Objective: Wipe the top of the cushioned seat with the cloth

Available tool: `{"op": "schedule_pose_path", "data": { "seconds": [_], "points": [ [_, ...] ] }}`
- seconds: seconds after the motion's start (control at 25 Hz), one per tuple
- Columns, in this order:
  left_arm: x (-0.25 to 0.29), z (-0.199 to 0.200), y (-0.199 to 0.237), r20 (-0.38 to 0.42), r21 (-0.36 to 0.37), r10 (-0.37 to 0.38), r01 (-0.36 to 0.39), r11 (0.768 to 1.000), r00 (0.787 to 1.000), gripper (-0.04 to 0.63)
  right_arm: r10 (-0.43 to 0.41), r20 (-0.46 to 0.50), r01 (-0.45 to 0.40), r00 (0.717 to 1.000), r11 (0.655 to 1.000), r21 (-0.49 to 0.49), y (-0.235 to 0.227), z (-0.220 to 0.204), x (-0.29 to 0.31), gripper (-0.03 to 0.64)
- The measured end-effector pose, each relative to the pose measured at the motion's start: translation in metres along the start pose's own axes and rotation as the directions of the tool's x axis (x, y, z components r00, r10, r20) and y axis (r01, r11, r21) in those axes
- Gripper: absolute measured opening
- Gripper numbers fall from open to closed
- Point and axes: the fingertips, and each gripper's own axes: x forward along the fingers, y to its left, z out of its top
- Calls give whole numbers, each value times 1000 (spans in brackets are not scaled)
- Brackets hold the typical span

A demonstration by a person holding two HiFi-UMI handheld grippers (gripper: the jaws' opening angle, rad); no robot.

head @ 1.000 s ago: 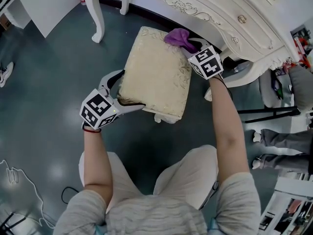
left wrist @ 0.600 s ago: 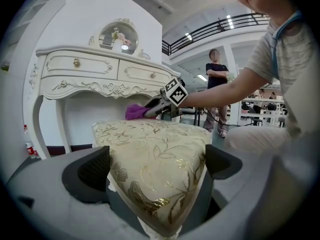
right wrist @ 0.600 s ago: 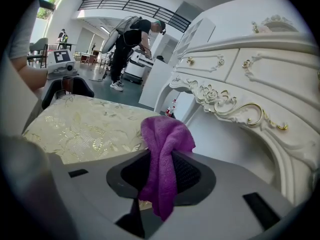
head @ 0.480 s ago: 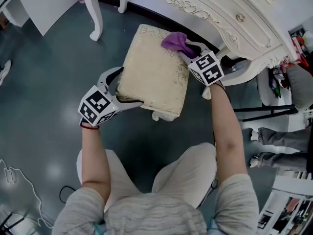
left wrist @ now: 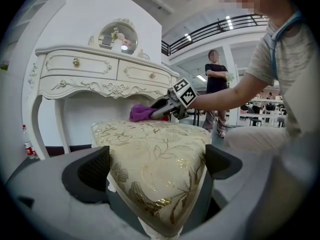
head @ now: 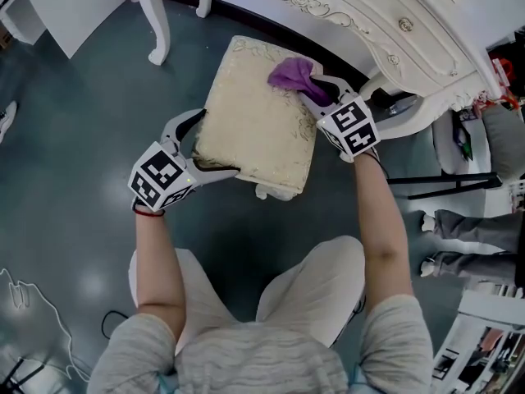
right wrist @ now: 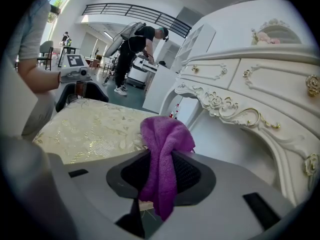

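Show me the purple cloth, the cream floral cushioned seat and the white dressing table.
purple cloth (head: 291, 74), head view, bunched middle
cream floral cushioned seat (head: 250, 130), head view, top centre
white dressing table (head: 431, 43), head view, drawer front

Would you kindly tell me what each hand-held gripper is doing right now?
Left hand-held gripper: closed on the seat corner.
Right hand-held gripper: closed on the cloth.

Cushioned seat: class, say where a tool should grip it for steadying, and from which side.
Grip the cushioned seat at its near left corner, approaching level from the person's side. The corner narrows to a wedge that fits between jaws, as the left tool shows, leaving the top free for the cloth in the right tool.
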Motion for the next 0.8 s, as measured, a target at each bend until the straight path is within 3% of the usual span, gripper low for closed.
{"op": "schedule_pose_path", "data": {
  "seconds": [0.8],
  "points": [
    [0, 0, 0, 5, 2, 9, -9, 1000, 1000, 589, 53, 22, -53, 998, 998, -17, 47, 5, -31, 114]
  ]
}}
